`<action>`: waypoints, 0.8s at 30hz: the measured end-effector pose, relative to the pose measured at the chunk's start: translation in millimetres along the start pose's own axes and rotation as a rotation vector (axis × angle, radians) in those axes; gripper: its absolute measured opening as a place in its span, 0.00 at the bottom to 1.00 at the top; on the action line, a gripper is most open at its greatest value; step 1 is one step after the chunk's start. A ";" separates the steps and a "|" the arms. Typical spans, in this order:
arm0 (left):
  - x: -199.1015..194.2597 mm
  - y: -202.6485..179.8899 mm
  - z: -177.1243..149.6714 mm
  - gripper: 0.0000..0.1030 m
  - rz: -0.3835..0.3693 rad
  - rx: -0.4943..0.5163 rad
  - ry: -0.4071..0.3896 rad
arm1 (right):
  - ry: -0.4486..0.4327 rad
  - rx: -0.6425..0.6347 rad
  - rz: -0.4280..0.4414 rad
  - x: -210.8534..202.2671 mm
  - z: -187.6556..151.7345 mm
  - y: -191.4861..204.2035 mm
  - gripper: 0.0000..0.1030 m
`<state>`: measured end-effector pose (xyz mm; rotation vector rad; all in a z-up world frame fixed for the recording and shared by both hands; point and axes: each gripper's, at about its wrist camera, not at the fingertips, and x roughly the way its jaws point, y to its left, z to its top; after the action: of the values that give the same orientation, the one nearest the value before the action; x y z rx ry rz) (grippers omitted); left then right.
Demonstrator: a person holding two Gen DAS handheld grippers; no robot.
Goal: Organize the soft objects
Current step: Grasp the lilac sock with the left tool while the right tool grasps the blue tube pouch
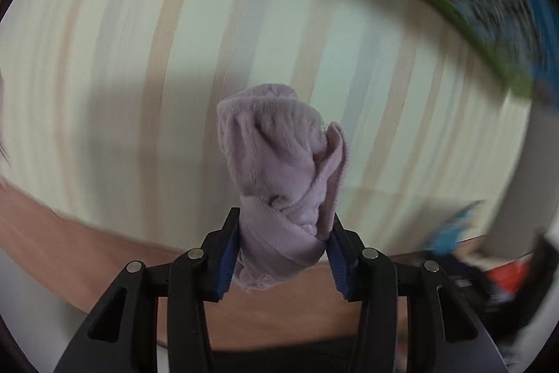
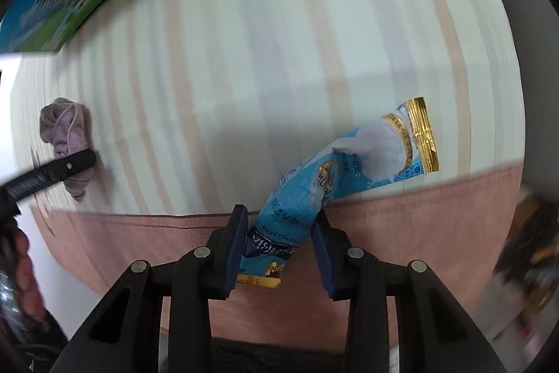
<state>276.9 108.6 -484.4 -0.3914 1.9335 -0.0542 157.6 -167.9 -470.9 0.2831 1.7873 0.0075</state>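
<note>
Ahead and to the right of the left gripper, a flat green-and-blue printed package (image 1: 489, 9) is smeared by motion blur and cut off by the lens edge; its print is unreadable. Low right, a red-and-dark shape (image 1: 506, 278) is too blurred to identify.

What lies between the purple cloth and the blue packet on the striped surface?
In the right wrist view, only bare striped surface lies between the purple cloth and the blue packet.
</note>
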 end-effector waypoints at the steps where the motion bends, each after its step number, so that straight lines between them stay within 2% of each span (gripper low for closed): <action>1: -0.1 9.8 0.7 0.41 -0.052 -0.047 0.007 | 0.005 -0.040 -0.019 0.9 2.0 6.8 0.38; 3: 0.2 22.4 1.8 0.42 -0.085 -0.088 0.008 | 0.017 -0.136 -0.066 4.2 6.3 25.0 0.38; 5: -2.6 28.3 -1.6 0.52 -0.083 -0.082 -0.002 | 0.022 -0.193 -0.100 6.5 10.2 38.8 0.38; 6: -4.4 29.0 -6.3 0.53 -0.069 -0.064 -0.010 | 0.012 -0.202 -0.107 6.2 14.1 45.0 0.39; 9: -17.7 16.9 -18.4 0.55 0.026 0.032 -0.047 | 0.021 -0.204 -0.092 5.2 20.2 51.4 0.50; 10: -19.3 12.7 -19.3 0.61 0.061 0.056 -0.062 | 0.020 -0.189 -0.066 4.1 21.3 50.7 0.58; 11: -20.6 8.6 -19.7 0.63 0.105 0.077 -0.085 | 0.019 -0.174 -0.049 2.8 23.2 49.9 0.63; 13: -18.9 2.1 -19.1 0.63 0.161 0.108 -0.106 | 0.013 -0.137 -0.036 2.2 27.9 46.0 0.64; 16: -10.5 -12.1 -16.8 0.63 0.240 0.133 -0.120 | 0.008 -0.089 -0.022 -2.3 45.0 17.6 0.64; 18: -2.1 -21.5 -17.5 0.60 0.291 0.155 -0.134 | 0.002 -0.073 -0.022 -2.3 46.4 14.7 0.63; 19: -0.5 -24.6 -18.9 0.49 0.312 0.168 -0.139 | 0.005 -0.082 -0.028 -1.2 47.0 14.0 0.57; 20: 1.7 -27.0 -22.3 0.35 0.329 0.180 -0.134 | 0.012 -0.098 -0.035 -1.8 49.2 9.1 0.43; 24: 16.1 -38.2 -43.5 0.35 0.365 0.217 -0.121 | 0.066 -0.230 -0.091 2.6 31.9 18.0 0.35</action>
<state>241.3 61.5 -473.4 0.1030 1.8292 -0.0010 191.0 -154.6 -478.1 0.0373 1.8433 0.1581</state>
